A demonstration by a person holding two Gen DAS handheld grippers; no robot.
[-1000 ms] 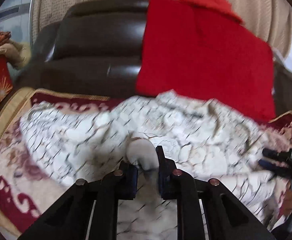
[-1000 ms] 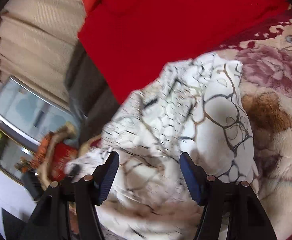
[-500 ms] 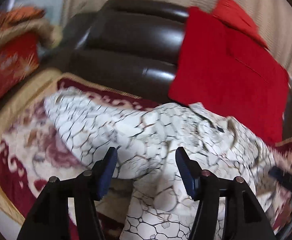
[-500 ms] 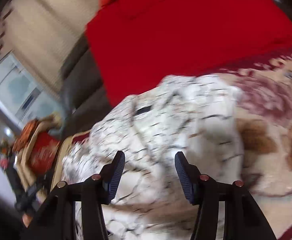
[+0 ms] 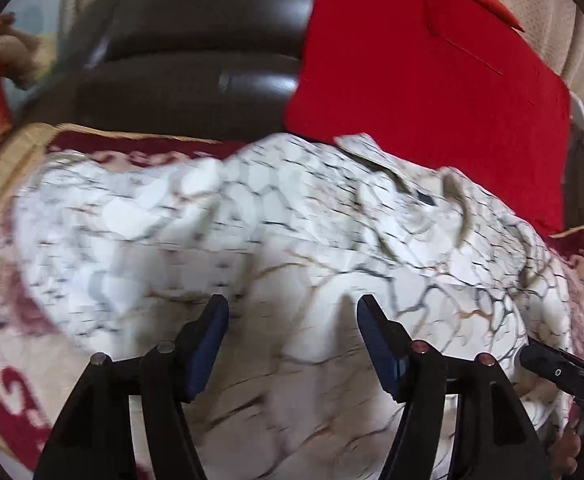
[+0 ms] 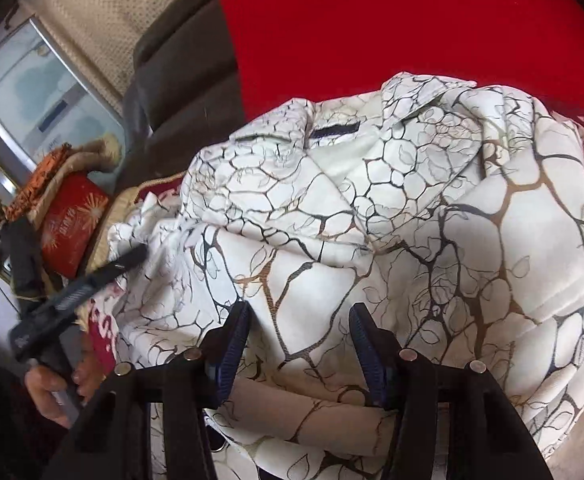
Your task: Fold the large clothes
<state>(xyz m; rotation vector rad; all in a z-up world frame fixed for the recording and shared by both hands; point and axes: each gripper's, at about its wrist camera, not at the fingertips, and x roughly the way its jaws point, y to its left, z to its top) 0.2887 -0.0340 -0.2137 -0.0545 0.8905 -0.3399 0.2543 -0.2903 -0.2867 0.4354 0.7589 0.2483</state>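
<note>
A large white garment with a dark and gold crackle print lies crumpled on a floral blanket over the sofa seat. In the right wrist view, the garment shows its collar and a dark label, facing up. My left gripper hovers low over the cloth. Its jaws are opening and nothing is pinched between them. My right gripper stands open over a bulge of cloth near the collar, and its pads do not press on it. The left gripper also appears at that view's left edge, held by a hand.
A big red cushion leans on the dark brown sofa back just behind the garment. A red box with clutter stands off the sofa's left end. Beige curtain hangs behind.
The left gripper let go of the fold it pinched, spread its jaws wide and dropped closer to the cloth. The right gripper rolled and slid across the garment, and its jaws narrowed slightly.
</note>
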